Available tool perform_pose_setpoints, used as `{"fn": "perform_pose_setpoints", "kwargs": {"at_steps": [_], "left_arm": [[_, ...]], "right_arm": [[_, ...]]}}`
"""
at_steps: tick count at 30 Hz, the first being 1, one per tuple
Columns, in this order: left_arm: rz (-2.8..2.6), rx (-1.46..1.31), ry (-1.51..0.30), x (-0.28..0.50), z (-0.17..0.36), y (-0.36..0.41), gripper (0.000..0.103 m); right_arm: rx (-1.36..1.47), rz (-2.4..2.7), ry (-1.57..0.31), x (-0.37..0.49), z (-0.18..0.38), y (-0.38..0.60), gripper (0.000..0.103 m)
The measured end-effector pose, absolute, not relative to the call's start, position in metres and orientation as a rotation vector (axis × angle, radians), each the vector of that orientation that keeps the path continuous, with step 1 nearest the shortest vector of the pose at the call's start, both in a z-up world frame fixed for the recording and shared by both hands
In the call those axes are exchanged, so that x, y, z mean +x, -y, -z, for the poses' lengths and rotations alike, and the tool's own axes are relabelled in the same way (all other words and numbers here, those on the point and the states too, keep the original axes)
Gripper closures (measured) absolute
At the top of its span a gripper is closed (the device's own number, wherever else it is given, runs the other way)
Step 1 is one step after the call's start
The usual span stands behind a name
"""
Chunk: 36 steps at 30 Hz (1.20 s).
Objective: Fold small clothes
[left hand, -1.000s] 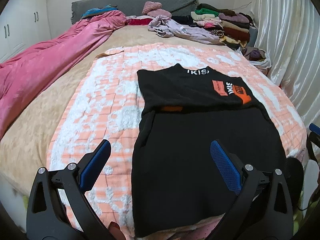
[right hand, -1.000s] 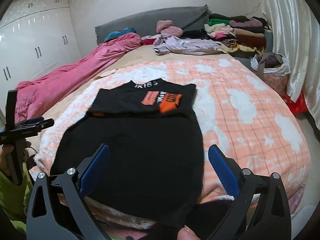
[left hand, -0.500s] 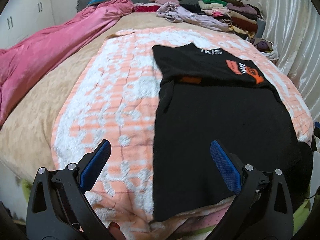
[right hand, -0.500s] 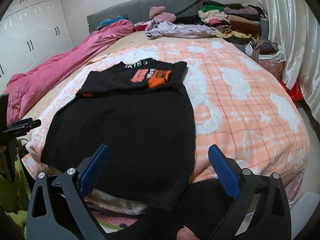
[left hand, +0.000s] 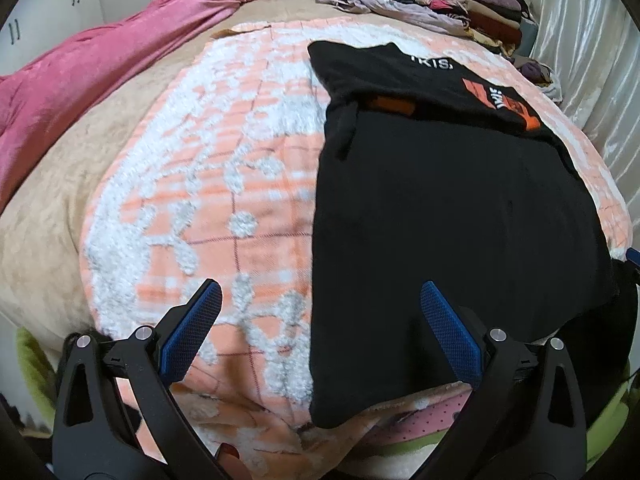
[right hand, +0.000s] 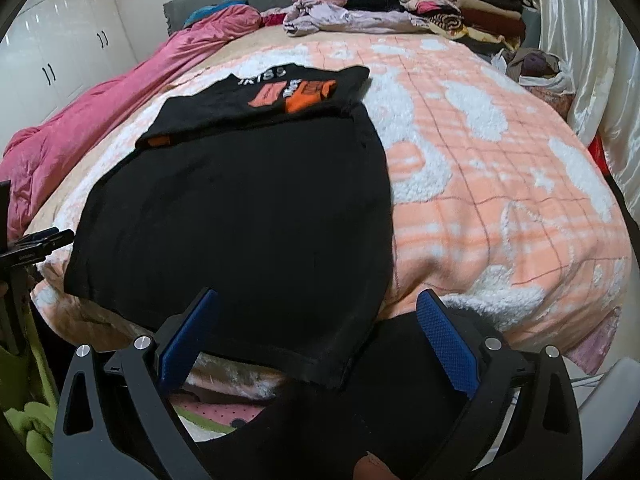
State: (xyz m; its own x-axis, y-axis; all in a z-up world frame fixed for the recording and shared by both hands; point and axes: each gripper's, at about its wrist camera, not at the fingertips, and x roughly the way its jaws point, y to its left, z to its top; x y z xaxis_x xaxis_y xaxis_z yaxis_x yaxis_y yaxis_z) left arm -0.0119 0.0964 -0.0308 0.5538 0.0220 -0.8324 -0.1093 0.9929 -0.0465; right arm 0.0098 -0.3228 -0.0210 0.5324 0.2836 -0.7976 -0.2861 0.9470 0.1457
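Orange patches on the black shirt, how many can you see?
3 on the black shirt: two side by side on the folded-over top part, one small one at its left edge. More may be hidden under folds.

**What I cannot make out**

The black shirt (left hand: 440, 220) drapes over the bed's near edge, hiding its hem behind my left tool (left hand: 316, 312). Its white lettering (right hand: 260, 76) blurs. My right tool (right hand: 316, 312) covers the dark cloth below.

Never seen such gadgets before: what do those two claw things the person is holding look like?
Both are alike: the left gripper and right gripper each have two black skeletal plastic arms with cut-out slots, silver screw heads, and blue textured pads lining the fingers. No cables or markings show.
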Motion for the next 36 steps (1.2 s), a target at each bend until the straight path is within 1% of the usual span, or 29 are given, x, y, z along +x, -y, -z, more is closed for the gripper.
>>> {"fn": "perform_pose_setpoints", "kwargs": {"at_steps": [5,11,12,13,14,16,17,18,19,20,21,23,24,25,26,31,34,36], "left_arm": [[-0.069,-0.097,-1.005,-0.012,0.039,-0.095,0.01],[-0.048,-0.131,-1.023,-0.013,0.047,-0.096,0.019],[-0.043,-0.138,-1.026,-0.013,0.048,-0.095,0.021],[-0.037,-0.143,-1.029,-0.013,0.049,-0.094,0.027],[-0.028,-0.146,-1.032,-0.013,0.051,-0.092,0.03],[-0.017,-0.147,-1.036,-0.013,0.053,-0.09,0.04],[-0.018,-0.144,-1.039,-0.013,0.054,-0.089,0.041],[-0.019,-0.138,-1.04,-0.013,0.055,-0.088,0.043],[-0.014,-0.141,-1.04,-0.013,0.055,-0.088,0.05],[-0.005,-0.149,-1.04,-0.013,0.055,-0.088,0.057],[0.007,-0.16,-1.042,-0.013,0.055,-0.088,0.068],[0.01,-0.154,-1.043,-0.014,0.054,-0.087,0.072],[0.013,-0.151,-1.043,-0.015,0.053,-0.087,0.077],[0.014,-0.151,-1.043,-0.015,0.053,-0.087,0.079],[0.016,-0.149,-1.043,-0.015,0.052,-0.087,0.079],[0.015,-0.153,-1.051,-0.016,0.053,-0.089,0.079],[0.016,-0.153,-1.06,-0.017,0.054,-0.088,0.072],[0.02,-0.156,-1.067,-0.019,0.057,-0.088,0.07]], "right_arm": [[-0.007,-0.339,-0.982,0.019,0.032,0.321,0.005],[-0.031,-0.348,-1.007,0.03,0.041,0.317,0.006],[-0.03,-0.345,-1.01,0.031,0.043,0.316,0.006],[-0.028,-0.341,-1.012,0.032,0.043,0.316,0.006],[-0.022,-0.339,-1.014,0.032,0.044,0.316,0.007],[-0.01,-0.346,-1.013,0.031,0.044,0.317,0.01],[-0.008,-0.351,-1.012,0.03,0.044,0.317,0.017],[-0.007,-0.357,-1.016,0.029,0.044,0.318,0.02],[-0.006,-0.36,-1.02,0.029,0.044,0.318,0.026],[-0.007,-0.362,-1.022,0.029,0.045,0.318,0.038],[-0.012,-0.363,-1.021,0.028,0.044,0.318,0.045],[-0.028,-0.361,-1.019,0.028,0.044,0.318,0.07],[-0.036,-0.36,-1.017,0.027,0.044,0.317,0.076],[-0.049,-0.361,-1.016,0.025,0.043,0.316,0.086],[-0.056,-0.363,-1.016,0.024,0.043,0.316,0.088],[-0.068,-0.325,-1.04,0.022,0.045,0.324,0.086],[-0.053,-0.308,-1.07,0.024,0.05,0.328,0.072],[-0.062,-0.311,-1.066,0.024,0.05,0.327,0.068]]}}
